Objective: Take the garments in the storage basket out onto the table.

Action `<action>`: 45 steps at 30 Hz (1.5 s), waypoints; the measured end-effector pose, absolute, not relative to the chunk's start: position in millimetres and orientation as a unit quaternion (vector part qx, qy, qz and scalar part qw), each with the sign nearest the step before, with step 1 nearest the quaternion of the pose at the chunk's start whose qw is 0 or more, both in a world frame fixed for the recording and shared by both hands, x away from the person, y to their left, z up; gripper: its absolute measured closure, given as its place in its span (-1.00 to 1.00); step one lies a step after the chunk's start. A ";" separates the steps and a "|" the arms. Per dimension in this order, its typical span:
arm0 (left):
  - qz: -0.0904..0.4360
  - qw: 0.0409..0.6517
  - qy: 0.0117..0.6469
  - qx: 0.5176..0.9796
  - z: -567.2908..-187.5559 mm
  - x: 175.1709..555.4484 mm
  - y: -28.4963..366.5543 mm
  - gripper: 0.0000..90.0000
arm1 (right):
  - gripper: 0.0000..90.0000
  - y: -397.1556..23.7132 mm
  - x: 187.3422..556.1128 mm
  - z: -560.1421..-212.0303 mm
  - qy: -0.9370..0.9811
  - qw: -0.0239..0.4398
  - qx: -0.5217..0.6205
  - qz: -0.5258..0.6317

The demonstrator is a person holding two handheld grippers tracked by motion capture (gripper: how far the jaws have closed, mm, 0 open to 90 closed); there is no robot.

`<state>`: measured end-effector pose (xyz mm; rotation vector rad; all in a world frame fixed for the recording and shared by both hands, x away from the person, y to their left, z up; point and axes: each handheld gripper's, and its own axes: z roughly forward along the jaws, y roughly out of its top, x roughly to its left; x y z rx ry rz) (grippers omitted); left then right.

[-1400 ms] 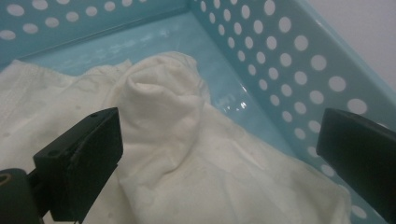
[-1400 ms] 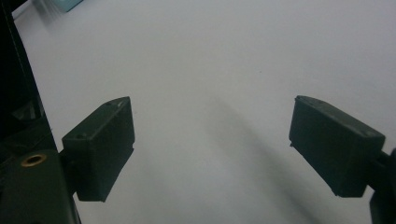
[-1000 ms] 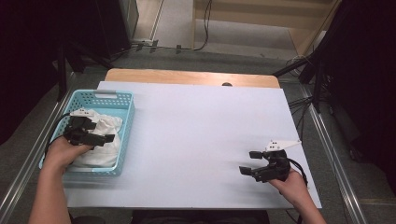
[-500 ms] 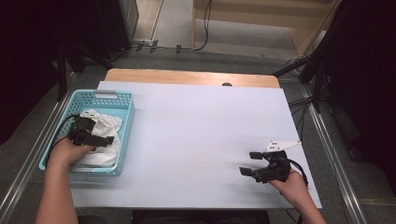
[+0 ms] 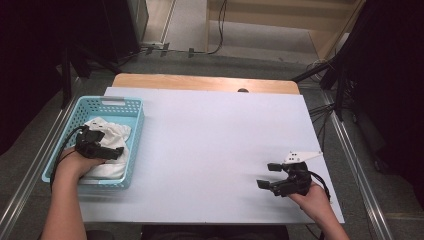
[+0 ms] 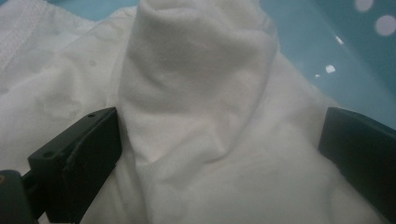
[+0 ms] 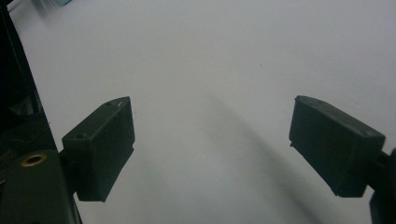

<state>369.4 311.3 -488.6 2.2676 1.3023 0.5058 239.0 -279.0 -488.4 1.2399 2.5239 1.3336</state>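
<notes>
Barely begun: the left gripper, jaws wide around a raised fold, sits on the white cloth in the blue basket at nine o'clock, nothing lifted yet, while the right gripper waits wide and empty at five o'clock.

White cloth: crumpled, one raised fold standing between the two black jaws of the left tool. Jaws spread wide; the left jaw touches the fold, the right stands clear of it. Blue basket wall behind the cloth.
</notes>
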 end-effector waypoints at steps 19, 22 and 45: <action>0.202 0.243 0.487 0.815 -480.2 360.8 296.6 0.29 | -0.72 -278.8 238.4 -488.3 0.812 0.015 0.395 0.430; 0.189 0.245 0.481 0.820 -478.5 360.8 295.0 0.43 | -0.72 -278.7 238.5 -488.3 0.812 0.015 0.395 0.430; 0.131 0.318 0.510 0.789 -422.6 363.6 298.1 0.64 | -0.71 -278.0 237.7 -487.0 0.814 0.018 0.385 0.434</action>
